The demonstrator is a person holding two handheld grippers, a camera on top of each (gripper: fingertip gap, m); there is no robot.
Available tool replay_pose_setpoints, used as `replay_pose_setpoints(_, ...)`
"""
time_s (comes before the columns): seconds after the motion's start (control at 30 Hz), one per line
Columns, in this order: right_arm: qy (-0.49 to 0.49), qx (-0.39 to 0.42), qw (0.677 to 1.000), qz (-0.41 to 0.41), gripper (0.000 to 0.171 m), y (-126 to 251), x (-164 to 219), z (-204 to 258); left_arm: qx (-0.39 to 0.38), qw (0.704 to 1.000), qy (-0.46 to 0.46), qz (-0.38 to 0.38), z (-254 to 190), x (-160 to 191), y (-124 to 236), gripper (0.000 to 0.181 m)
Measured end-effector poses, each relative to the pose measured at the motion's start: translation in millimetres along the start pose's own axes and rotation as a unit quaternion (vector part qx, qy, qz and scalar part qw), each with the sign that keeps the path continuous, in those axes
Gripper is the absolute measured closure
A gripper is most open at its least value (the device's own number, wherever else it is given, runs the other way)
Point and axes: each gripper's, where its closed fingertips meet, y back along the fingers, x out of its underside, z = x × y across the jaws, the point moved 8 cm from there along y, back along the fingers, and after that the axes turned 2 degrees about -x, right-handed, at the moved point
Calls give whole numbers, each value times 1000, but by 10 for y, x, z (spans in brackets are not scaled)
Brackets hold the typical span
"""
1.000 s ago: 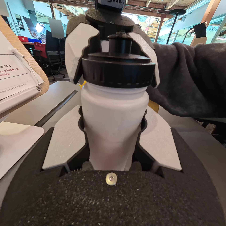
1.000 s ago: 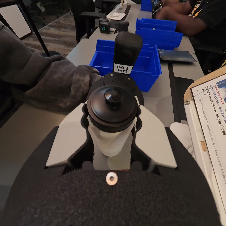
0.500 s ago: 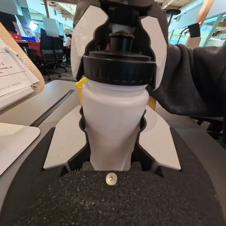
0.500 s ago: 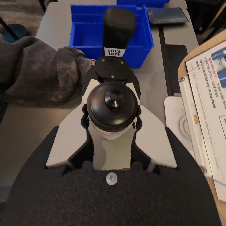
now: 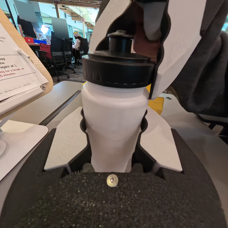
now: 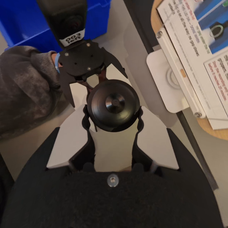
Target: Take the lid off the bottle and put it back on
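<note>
Grey table (image 6: pixel 123 40) under my work, blue bin (image 6: pixel 22 23) at its far left, wooden board (image 5: pixel 37 61) with clipped sheets (image 6: pixel 192 51) to one side, yellow object (image 5: pixel 156 104) behind, office chairs (image 5: pixel 59 54) far off, my grey sleeve (image 6: pixel 22 83).

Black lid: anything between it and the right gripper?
Nothing visible. The right gripper already brackets the black ribbed screw lid on the white plastic bottle, which the left gripper clamps.
</note>
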Motion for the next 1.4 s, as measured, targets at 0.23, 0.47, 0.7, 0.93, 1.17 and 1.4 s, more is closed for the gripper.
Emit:
replay_pose_setpoints(0.23,-9,53,997,-46,94,-13,-9,69,0,1000,7,-4,12,3,21,93)
replay_pose_setpoints(0.47,96,-49,969,-223,81,95,243,-67,2,1000,7,-5,7,8,19,93)
replay_pose_setpoints(0.7,58,-169,935,-306,79,-33,309,-204,8,1000,8,-6,5,10,18,93)
replay_pose_setpoints(0.93,77,-197,920,-331,97,-160,232,-258,8,1000,11,-8,11,11,25,93)
replay_pose_setpoints(1.17,71,-229,897,-371,98,-87,213,-287,11,1000,11,-10,14,12,27,93)
replay_pose_setpoints(1.4,77,-217,912,-341,98,-161,234,-279,11,1000,10,-8,9,11,23,93)
